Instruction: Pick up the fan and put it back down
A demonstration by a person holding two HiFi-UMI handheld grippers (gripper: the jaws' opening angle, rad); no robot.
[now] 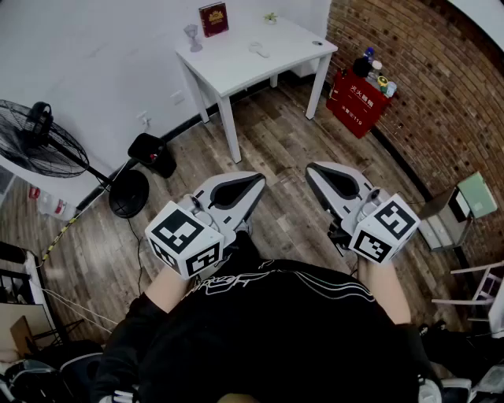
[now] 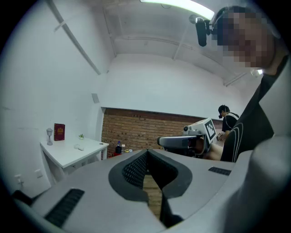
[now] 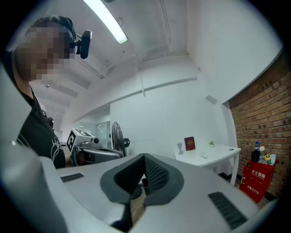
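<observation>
Beyond closed left tool [image 1: 257, 180] and right tool [image 1: 312, 168], open floor [image 1: 279, 146] reaches fan [image 1: 39, 142] and table [image 1: 236, 61].

1. Showing a white table [image 1: 236, 63] standing against the white wall [image 1: 102, 47], bearing a red book [image 1: 213, 18] at its back edge.
2. Showing a red box [image 1: 356, 102] sitting against the brick wall [image 1: 449, 94], with bottles [image 1: 376, 75] resting on top.
3. Showing a wooden floor [image 1: 276, 157] running beneath both.

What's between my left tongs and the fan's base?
Head view: only bare wood floor before the base; a black object sits beside it.
</observation>
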